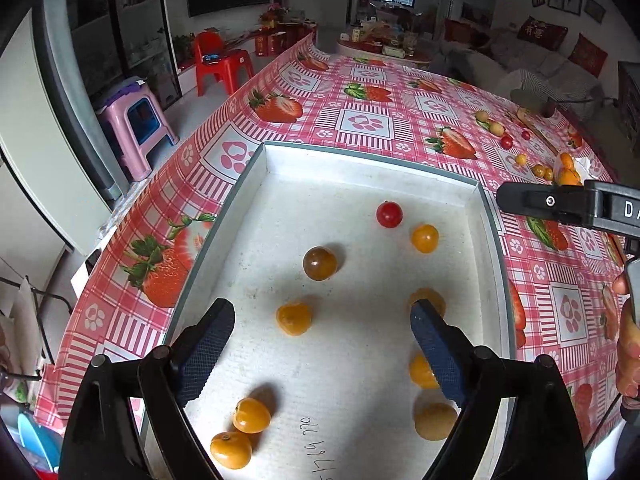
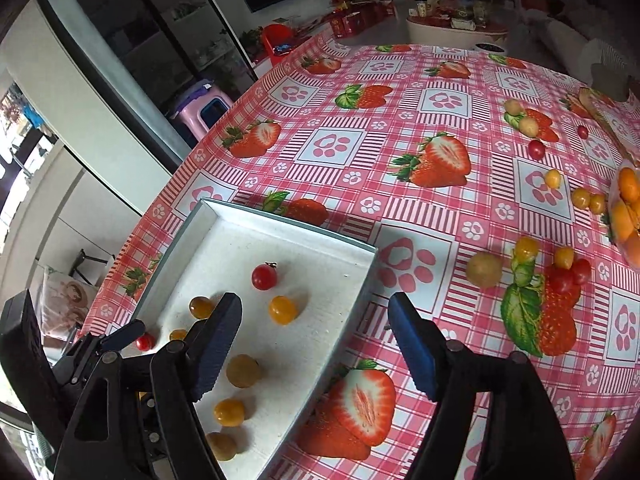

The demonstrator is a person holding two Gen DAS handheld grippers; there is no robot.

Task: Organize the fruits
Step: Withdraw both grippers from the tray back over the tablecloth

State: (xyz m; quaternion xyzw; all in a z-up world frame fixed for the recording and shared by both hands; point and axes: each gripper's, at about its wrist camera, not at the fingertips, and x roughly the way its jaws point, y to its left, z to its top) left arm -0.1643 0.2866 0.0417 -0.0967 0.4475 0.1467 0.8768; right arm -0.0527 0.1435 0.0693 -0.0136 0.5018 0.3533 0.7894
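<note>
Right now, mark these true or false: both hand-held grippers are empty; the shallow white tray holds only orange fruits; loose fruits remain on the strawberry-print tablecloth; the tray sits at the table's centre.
1. Left hand-held gripper and right hand-held gripper are empty: true, jaws open.
2. The shallow white tray holds only orange fruits: false, a red cherry tomato lies inside.
3. Fruits remain on the strawberry-print tablecloth: true, including a pale yellow round fruit.
4. The tray sits centrally: false, near the table's edge.
</note>
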